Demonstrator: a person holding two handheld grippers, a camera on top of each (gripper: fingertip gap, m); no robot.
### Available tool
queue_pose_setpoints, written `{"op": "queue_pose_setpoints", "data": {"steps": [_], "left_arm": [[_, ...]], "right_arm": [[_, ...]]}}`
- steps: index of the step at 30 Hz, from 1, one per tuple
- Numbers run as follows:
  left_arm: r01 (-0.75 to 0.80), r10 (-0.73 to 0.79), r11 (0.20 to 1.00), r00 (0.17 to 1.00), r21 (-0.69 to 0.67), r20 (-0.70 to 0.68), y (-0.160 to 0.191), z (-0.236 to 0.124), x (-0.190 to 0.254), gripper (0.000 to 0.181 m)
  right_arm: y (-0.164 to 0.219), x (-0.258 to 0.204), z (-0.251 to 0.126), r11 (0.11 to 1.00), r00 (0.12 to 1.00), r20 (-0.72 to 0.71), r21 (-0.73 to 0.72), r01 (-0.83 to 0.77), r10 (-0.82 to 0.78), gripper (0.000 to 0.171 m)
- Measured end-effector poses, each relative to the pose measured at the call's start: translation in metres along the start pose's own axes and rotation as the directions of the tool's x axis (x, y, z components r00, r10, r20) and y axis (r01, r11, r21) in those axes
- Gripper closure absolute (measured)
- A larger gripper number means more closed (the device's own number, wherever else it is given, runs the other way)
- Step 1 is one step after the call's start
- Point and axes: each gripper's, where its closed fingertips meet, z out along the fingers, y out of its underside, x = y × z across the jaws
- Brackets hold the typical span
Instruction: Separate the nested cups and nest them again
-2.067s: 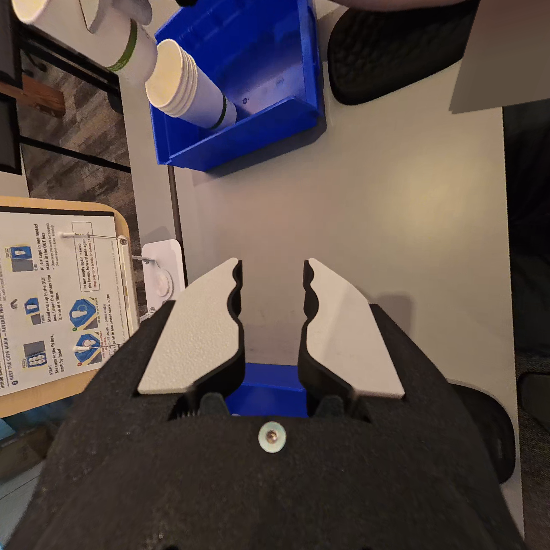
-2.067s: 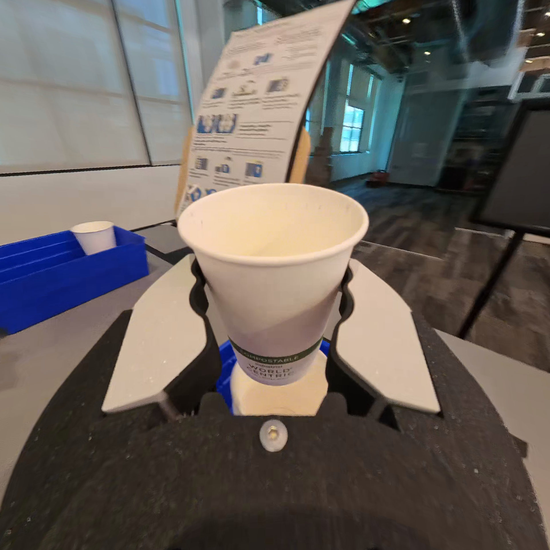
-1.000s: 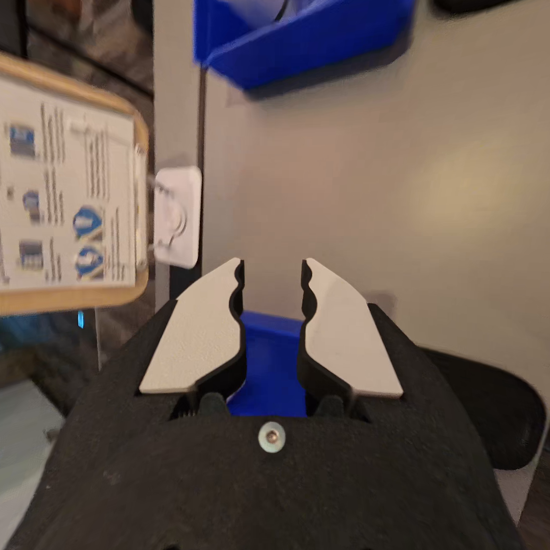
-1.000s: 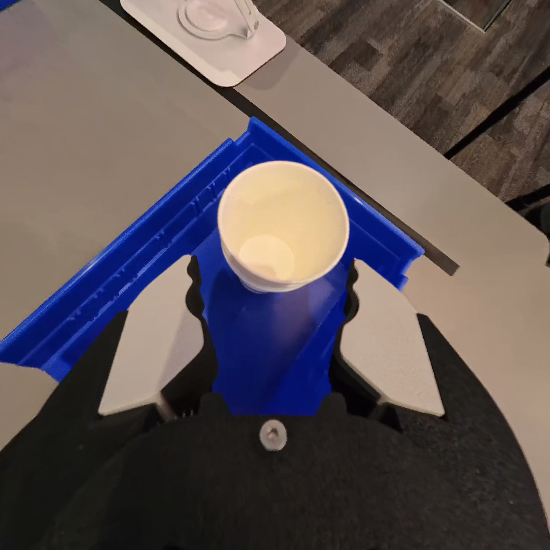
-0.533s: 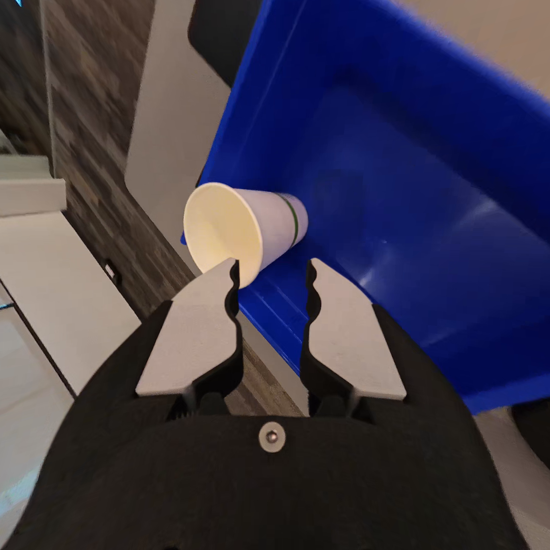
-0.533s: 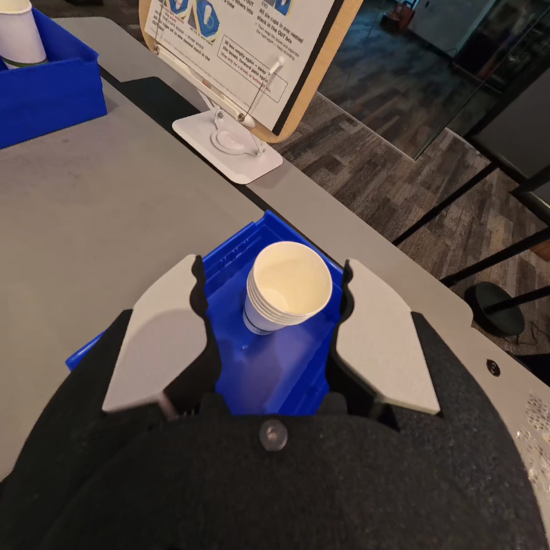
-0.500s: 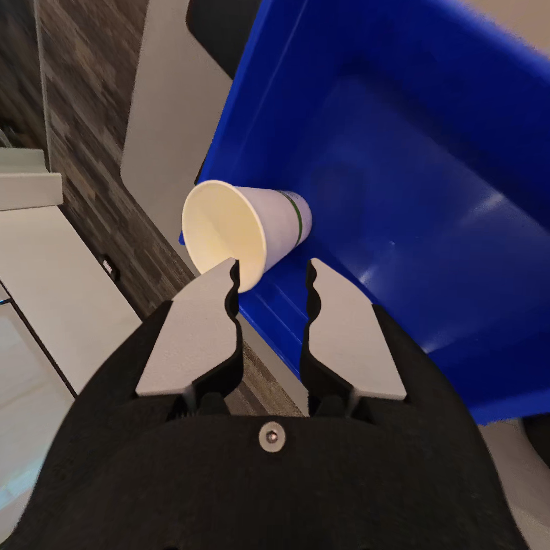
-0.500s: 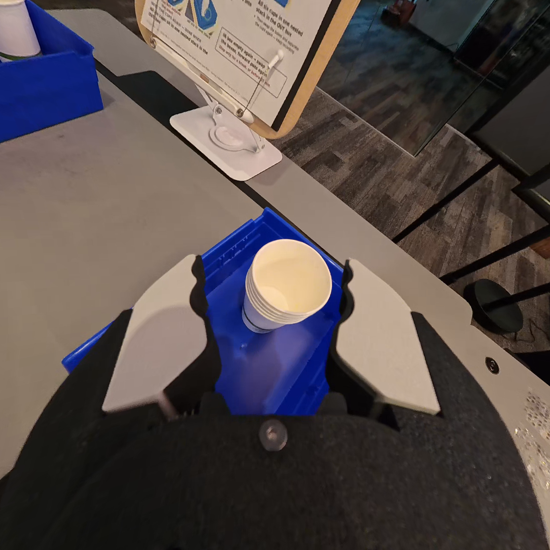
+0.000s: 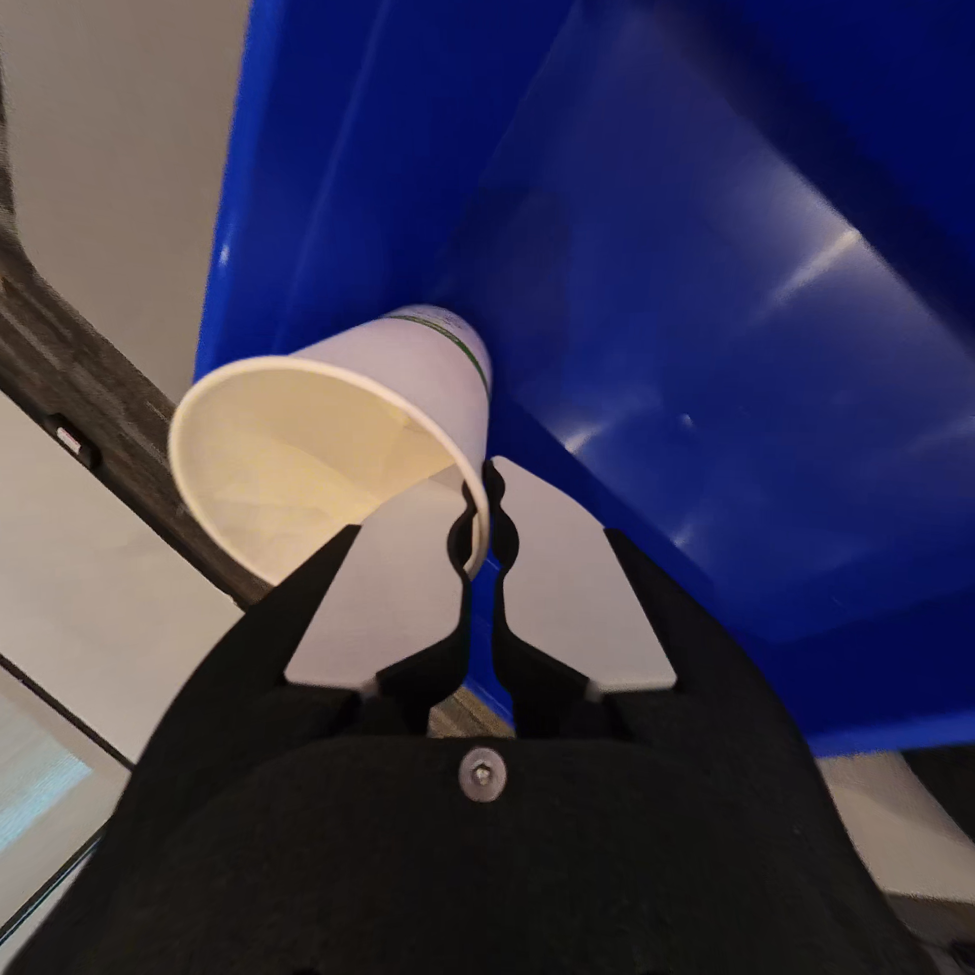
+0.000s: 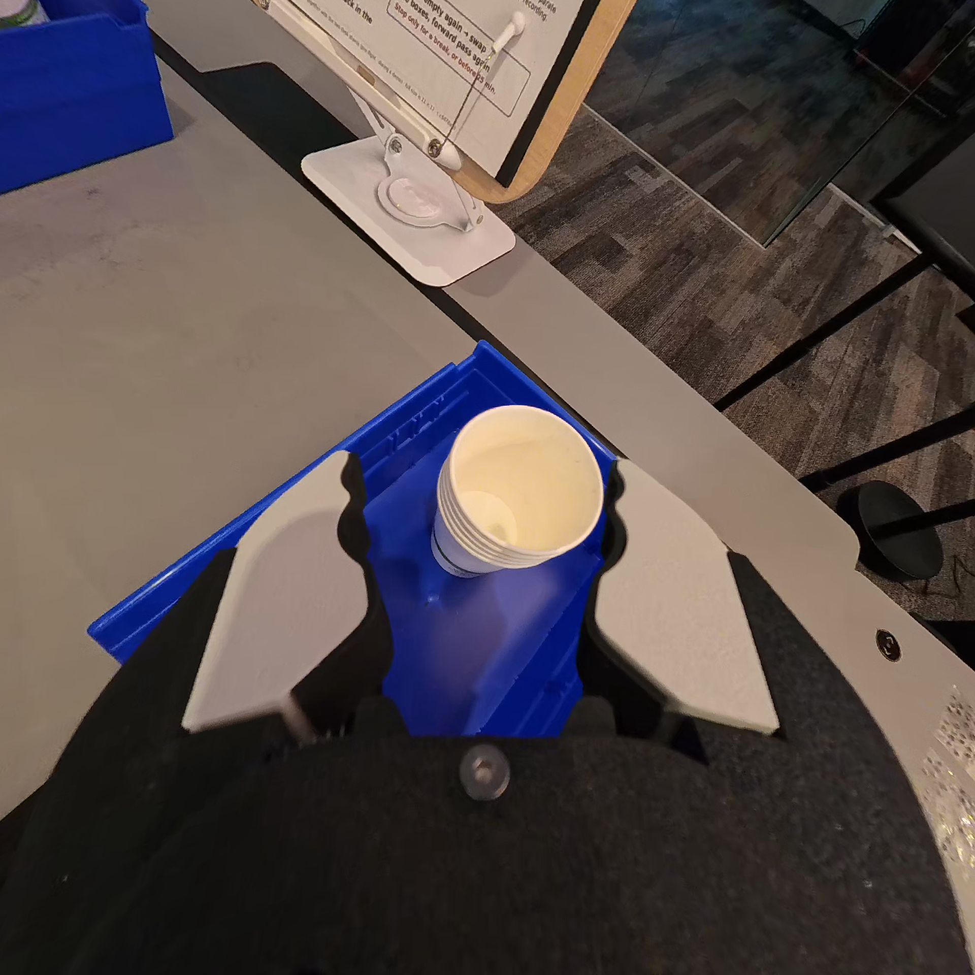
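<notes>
In the left wrist view my left gripper (image 9: 479, 506) is shut on the rim of a single white paper cup (image 9: 337, 438) with a green band near its base. The cup stands at the corner of a blue bin (image 9: 686, 264), one finger inside the rim and one outside. In the right wrist view a stack of several nested white cups (image 10: 519, 488) stands in another blue bin (image 10: 475, 643). My right gripper (image 10: 483, 501) is open and empty above that bin, its fingers either side of the stack and nearer the camera.
A grey table (image 10: 158, 343) holds both bins. A wood-framed sign on a white stand (image 10: 422, 211) sits at the table's far edge. The other blue bin (image 10: 74, 100) shows at the top left. Dark patterned floor (image 10: 738, 264) lies beyond the table edge.
My left gripper swung over to the blue bin, reached the single cup and closed on its rim. My right gripper drew back and up from the stack, staying open.
</notes>
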Motion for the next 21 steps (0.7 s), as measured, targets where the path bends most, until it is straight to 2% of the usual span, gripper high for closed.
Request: {"op": "queue_pose_setpoints", "data": {"steps": [4,7,10,13,16,19,21], "left_arm": [[-0.063,0.063,0.998,0.998,0.027,0.011,0.007,-0.041,0.008,0.180],[-0.129,0.129,0.978,0.992,0.166,0.011,-0.010,-0.103,0.023,0.181],[-0.262,0.301,0.904,0.951,0.337,-0.066,-0.039,-0.177,0.080,0.181],[-0.458,0.536,0.770,0.842,0.444,-0.061,-0.064,-0.233,0.155,0.181],[-0.608,0.721,0.612,0.692,0.505,-0.040,-0.079,-0.265,0.230,0.180],[-0.680,0.809,0.505,0.587,0.532,-0.018,-0.091,-0.279,0.277,0.181],[-0.702,0.838,0.467,0.545,0.538,-0.017,-0.096,-0.283,0.296,0.181]], "right_arm": [[-0.009,-0.006,-0.005,0.999,1.000,0.011,0.037,0.019,-0.020,0.085],[-0.032,-0.021,-0.013,0.989,0.997,0.052,0.138,0.045,-0.053,0.086],[-0.068,-0.062,-0.022,0.945,0.970,0.195,0.316,0.078,-0.145,0.087],[-0.103,-0.127,-0.034,0.875,0.853,0.455,0.485,0.003,-0.255,0.087],[-0.124,-0.186,-0.035,0.849,0.679,0.669,0.514,-0.126,-0.304,0.082],[-0.125,-0.231,-0.022,0.878,0.560,0.765,0.461,-0.130,-0.318,0.075],[-0.118,-0.251,-0.013,0.897,0.525,0.783,0.435,-0.078,-0.334,0.071]]}}
